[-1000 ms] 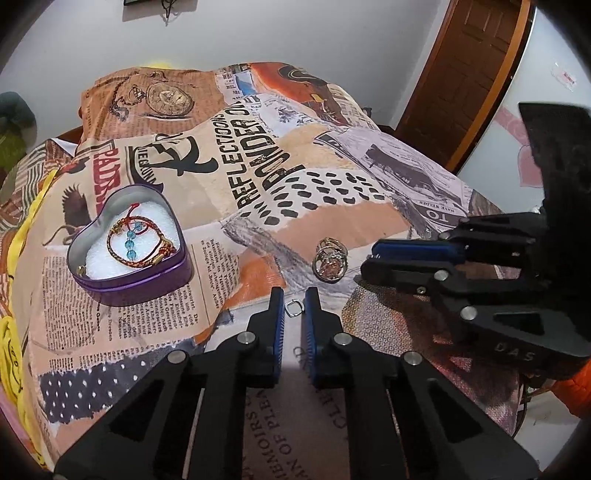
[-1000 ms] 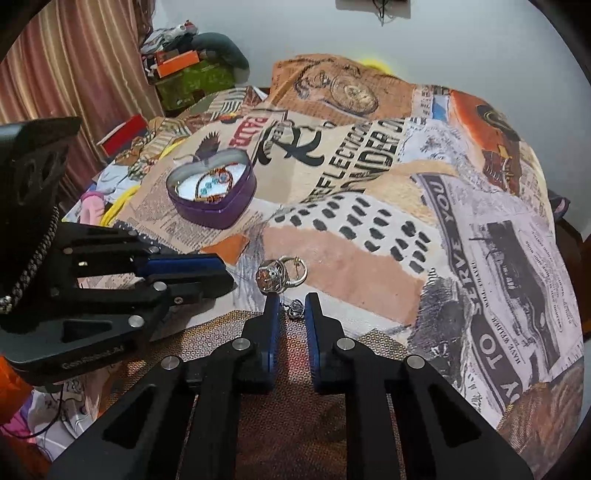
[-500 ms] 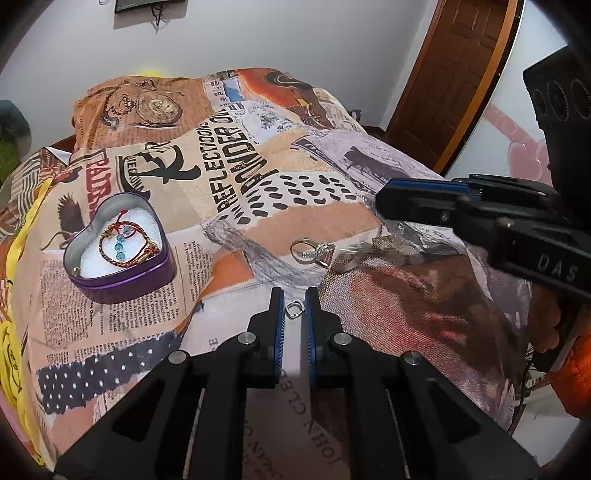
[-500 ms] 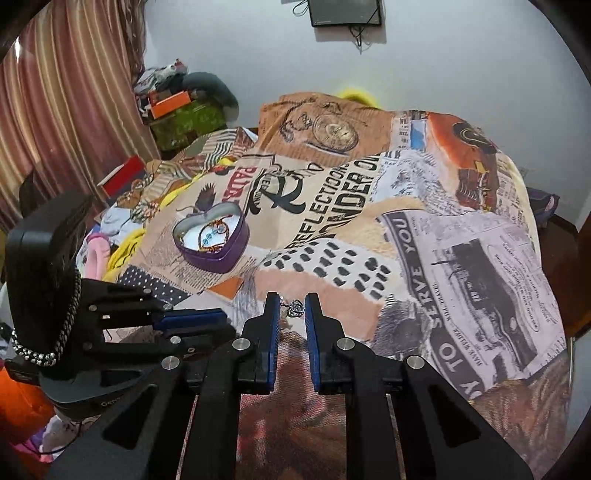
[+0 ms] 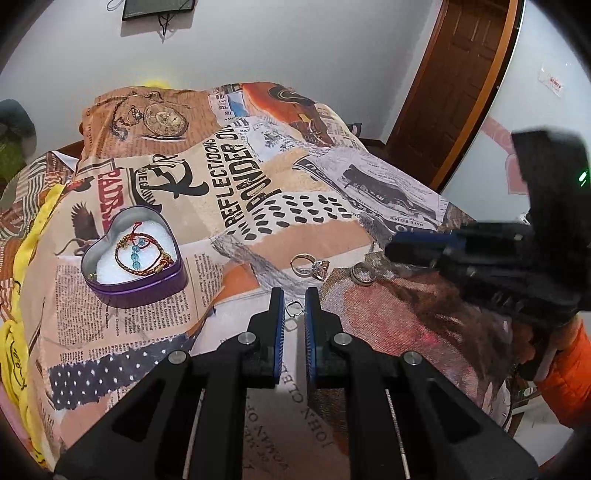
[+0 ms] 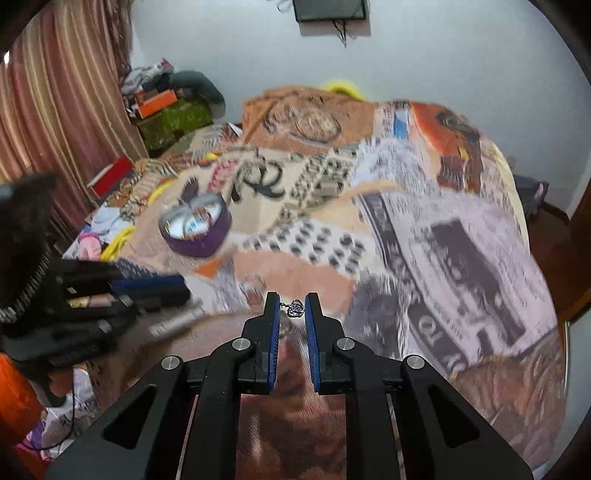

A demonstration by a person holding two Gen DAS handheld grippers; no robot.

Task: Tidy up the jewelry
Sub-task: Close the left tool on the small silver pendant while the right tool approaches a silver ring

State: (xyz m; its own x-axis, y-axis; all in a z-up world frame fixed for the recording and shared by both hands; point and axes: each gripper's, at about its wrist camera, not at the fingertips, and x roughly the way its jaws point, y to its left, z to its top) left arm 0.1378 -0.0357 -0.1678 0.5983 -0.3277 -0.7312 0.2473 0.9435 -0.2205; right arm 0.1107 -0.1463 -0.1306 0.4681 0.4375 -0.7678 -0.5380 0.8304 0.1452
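Observation:
A purple heart-shaped tin with white lining holds a red and gold bracelet on the bedspread at left; the tin shows blurred in the right wrist view. A stone ring and a plain band lie ahead of my left gripper, which is nearly shut around a small silver clasp. My right gripper is shut on a small silver charm, lifted above the bed. It shows at right in the left wrist view.
The bed is covered by a newspaper-print spread. A brown door stands at right. Clutter and boxes sit by a striped curtain at left. A dark frame hangs on the wall.
My right gripper has lifted the charm off the bed and swung left; its view is now blurred. The left gripper has stayed put, and a plain band now shows beside the stone ring.

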